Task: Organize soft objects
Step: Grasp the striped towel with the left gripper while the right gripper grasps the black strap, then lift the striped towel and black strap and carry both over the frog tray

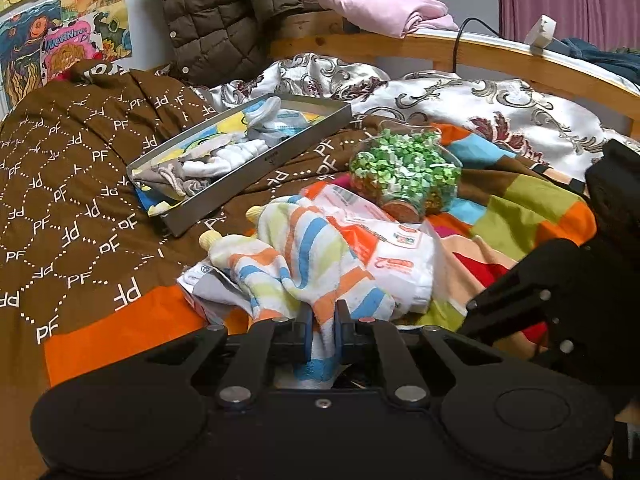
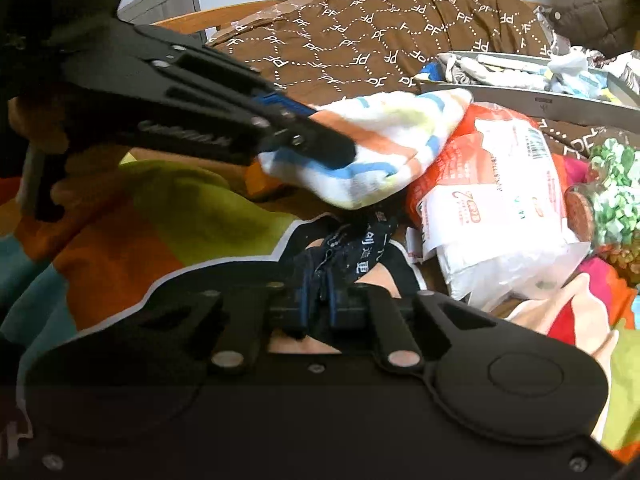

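My left gripper point(image 1: 324, 322) has its jaws clamped on a fold of the striped towel point(image 1: 304, 264), which lies bunched on the bed beside the white plastic packet point(image 1: 400, 260). My right gripper point(image 2: 318, 300) has its jaws closed tight on a dark printed strap point(image 2: 360, 248) that lies on the patchwork quilt point(image 2: 160, 208) just under the towel's edge.

Beyond these, the glass jar point(image 1: 404, 172) of green bits rests on its side, touching the packet. The grey tray point(image 1: 256, 164), already holding socks, sits further back on the brown cover point(image 1: 80, 160).

Risks noted: the towel overlaps the packet, so lifting may drag it and set the jar rolling. The strap runs beneath the towel; pulling apart could snag both.
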